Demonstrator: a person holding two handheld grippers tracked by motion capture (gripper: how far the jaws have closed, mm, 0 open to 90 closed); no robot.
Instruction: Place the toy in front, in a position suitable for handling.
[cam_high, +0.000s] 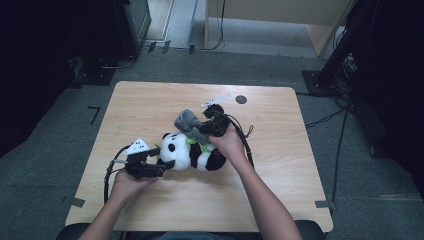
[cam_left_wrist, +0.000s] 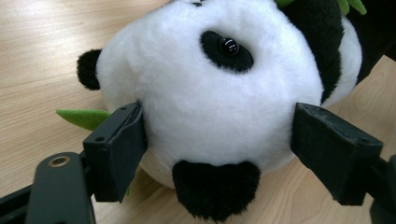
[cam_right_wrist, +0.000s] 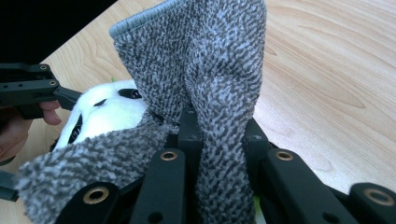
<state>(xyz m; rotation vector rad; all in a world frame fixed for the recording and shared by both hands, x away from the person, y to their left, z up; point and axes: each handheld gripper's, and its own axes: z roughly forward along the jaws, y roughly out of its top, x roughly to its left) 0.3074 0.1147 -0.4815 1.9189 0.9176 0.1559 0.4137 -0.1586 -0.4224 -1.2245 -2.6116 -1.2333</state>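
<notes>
A black-and-white plush panda (cam_high: 187, 150) lies on its side in the middle of the wooden table (cam_high: 280, 165). My left gripper (cam_high: 161, 157) is at its head. In the left gripper view the white head (cam_left_wrist: 219, 93) sits between the two jaws of that gripper (cam_left_wrist: 217, 140); the pads flank the fur without denting it. My right gripper (cam_high: 202, 131) hangs over the panda's body, shut on a grey knitted cloth (cam_high: 187, 120). Seen from the right gripper (cam_right_wrist: 219, 123), the cloth (cam_right_wrist: 201, 56) stands up in a fold from its jaws, and the panda's face (cam_right_wrist: 107, 116) shows behind it.
A green felt leaf (cam_left_wrist: 81, 116) sticks out beside the panda's head. A small dark round spot (cam_high: 241, 99) marks the table's far side. Bare wood lies right of the panda. Dark equipment and cables (cam_high: 330, 117) stand on the carpet around the table.
</notes>
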